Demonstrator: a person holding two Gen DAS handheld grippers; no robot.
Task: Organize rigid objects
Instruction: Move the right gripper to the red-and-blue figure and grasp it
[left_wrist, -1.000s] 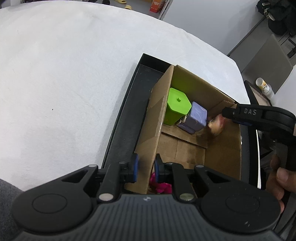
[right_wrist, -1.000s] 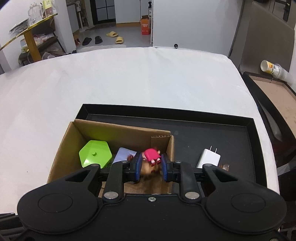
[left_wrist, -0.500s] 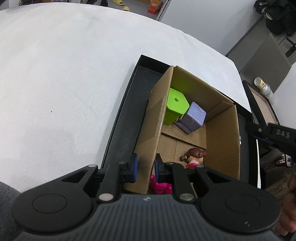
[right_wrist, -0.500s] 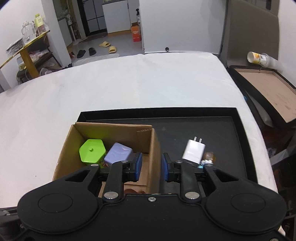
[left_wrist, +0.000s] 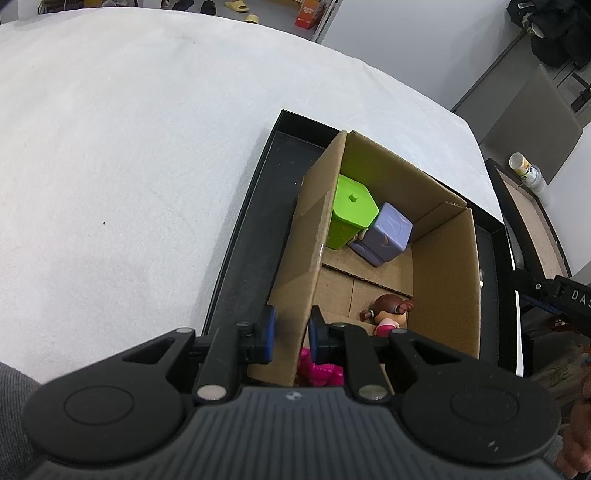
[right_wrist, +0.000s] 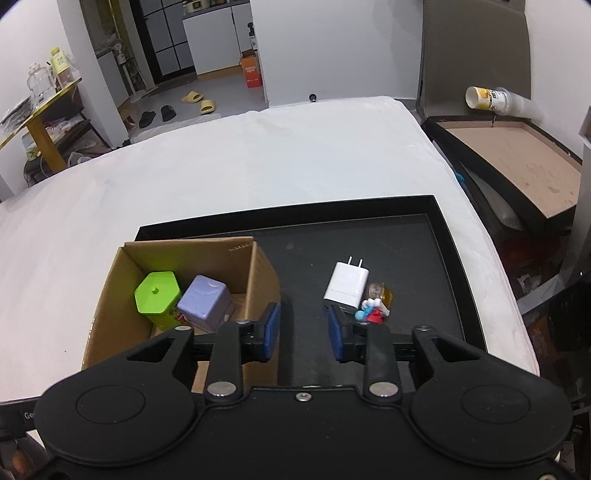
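Note:
A cardboard box stands in a black tray. Inside lie a green hexagonal container, a lilac cube, a small doll in pink and a pink toy. My left gripper is shut on the box's near left wall. My right gripper is open and empty, above the tray between the box and a white charger. Small figurines lie by the charger.
The tray sits on a white table. A second tray with a brown floor and a paper cup stand to the right, off the table. The right gripper's body shows at the left view's right edge.
My right gripper has dropped the doll into the box, opened, and moved right over the tray toward the charger. My left gripper keeps its hold on the box wall.

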